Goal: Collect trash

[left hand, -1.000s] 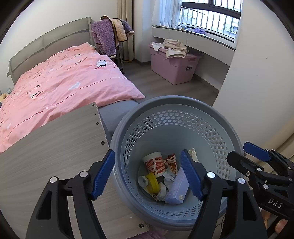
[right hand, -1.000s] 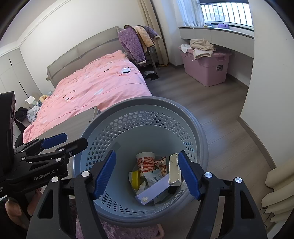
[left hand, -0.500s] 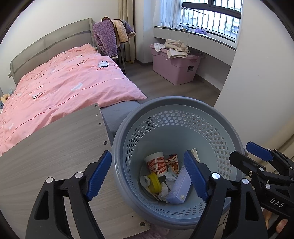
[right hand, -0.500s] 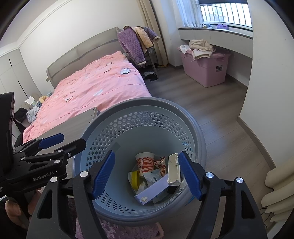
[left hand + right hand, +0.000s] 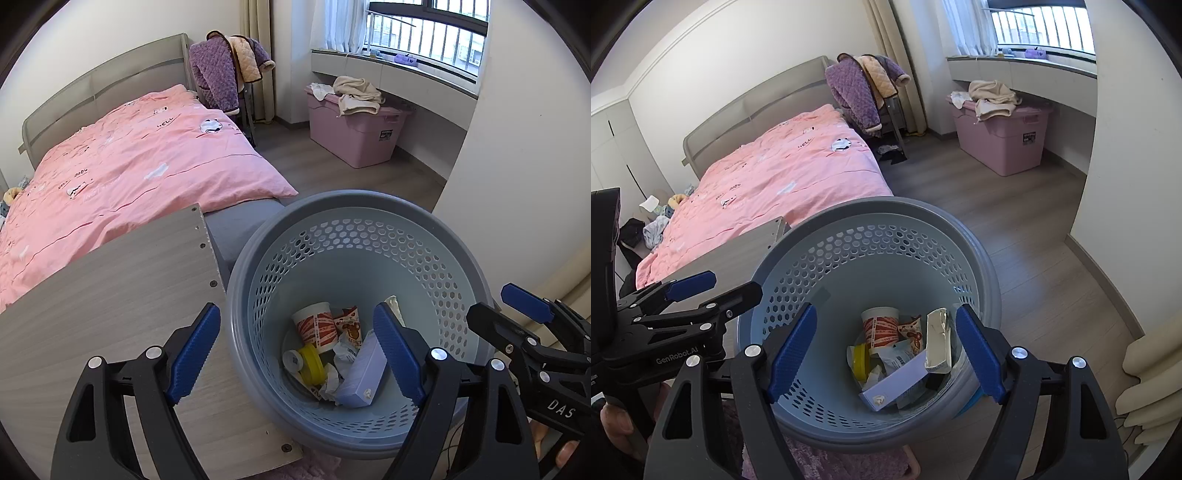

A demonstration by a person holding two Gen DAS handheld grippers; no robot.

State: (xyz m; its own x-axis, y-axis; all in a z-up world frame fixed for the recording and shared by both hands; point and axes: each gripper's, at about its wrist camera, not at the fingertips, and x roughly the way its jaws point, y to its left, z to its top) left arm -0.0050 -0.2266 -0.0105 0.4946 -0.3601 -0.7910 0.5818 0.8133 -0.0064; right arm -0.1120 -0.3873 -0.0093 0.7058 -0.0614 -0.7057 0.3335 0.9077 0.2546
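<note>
At the far left the pink bed (image 5: 129,177) fills the room, and the wood-grain worktop (image 5: 92,302) juts out in front of it. The left tongs (image 5: 295,354) are spread wide and empty, one finger above the worktop, the other above the blue perforated basket (image 5: 351,243), which stands just beside the worktop edge. The trash lies at the basket's bottom: a red-and-white paper cup (image 5: 316,326), a yellow tape roll (image 5: 312,363), and a pale lilac box (image 5: 362,373). The right tongs (image 5: 886,350) likewise gape open above the basket, holding nothing. Farther right, a pink storage bin (image 5: 354,133) sits under the window.
</note>
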